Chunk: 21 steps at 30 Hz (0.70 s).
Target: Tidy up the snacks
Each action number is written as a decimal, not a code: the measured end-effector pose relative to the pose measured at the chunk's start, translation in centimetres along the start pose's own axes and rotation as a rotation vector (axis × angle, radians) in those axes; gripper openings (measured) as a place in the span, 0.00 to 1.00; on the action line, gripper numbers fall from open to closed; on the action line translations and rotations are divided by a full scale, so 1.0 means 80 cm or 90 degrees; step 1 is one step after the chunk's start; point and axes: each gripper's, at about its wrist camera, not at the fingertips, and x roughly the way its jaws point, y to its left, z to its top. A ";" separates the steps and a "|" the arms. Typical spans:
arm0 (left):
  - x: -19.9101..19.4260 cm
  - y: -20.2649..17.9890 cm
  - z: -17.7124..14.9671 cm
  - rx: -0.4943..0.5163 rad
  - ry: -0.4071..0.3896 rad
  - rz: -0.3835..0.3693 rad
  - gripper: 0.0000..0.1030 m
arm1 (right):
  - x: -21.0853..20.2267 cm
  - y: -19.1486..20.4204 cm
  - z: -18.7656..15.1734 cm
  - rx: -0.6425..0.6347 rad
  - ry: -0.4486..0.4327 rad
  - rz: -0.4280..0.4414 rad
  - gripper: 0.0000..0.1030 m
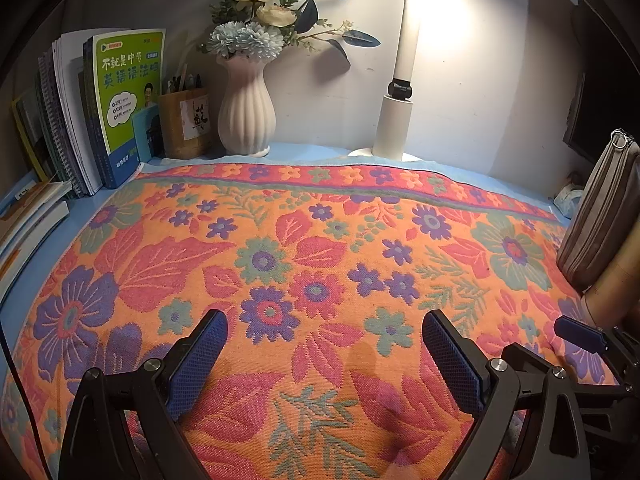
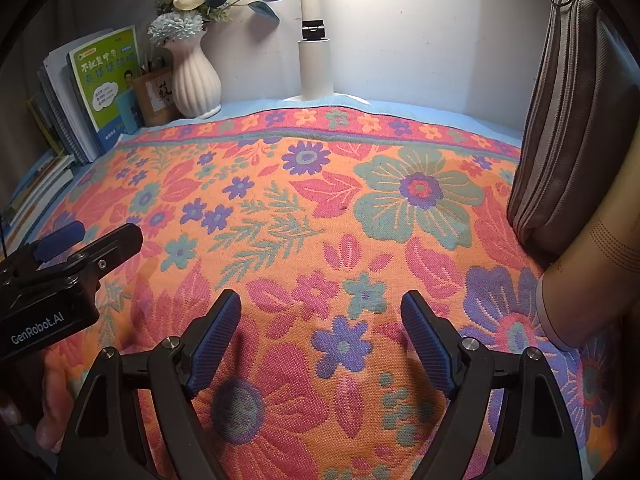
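A tan tube (image 2: 600, 264), cut off at frame edge, stood right of the right claw (image 2: 321, 340); both it and the left claw (image 1: 325, 354) gaped wide, released, over the floral cloth (image 1: 320, 240).

Vase (image 1: 247, 114) stands behind the cloth (image 1: 320, 264). Books (image 1: 116, 108) and pen holder (image 1: 185, 124) left of vase; lamp (image 1: 394, 120) right.
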 end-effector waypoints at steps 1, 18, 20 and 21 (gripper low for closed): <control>0.000 0.000 0.000 0.000 0.000 0.000 0.94 | 0.000 0.000 0.000 0.000 0.000 0.000 0.80; 0.000 0.000 0.000 0.001 -0.001 0.001 0.94 | 0.002 0.002 -0.003 -0.002 0.004 0.000 0.81; -0.001 0.000 0.000 0.003 -0.002 0.002 0.94 | 0.002 0.002 -0.004 -0.002 0.004 0.000 0.81; -0.001 0.000 0.000 0.002 -0.001 0.002 0.94 | 0.003 0.002 -0.003 -0.003 0.005 0.001 0.81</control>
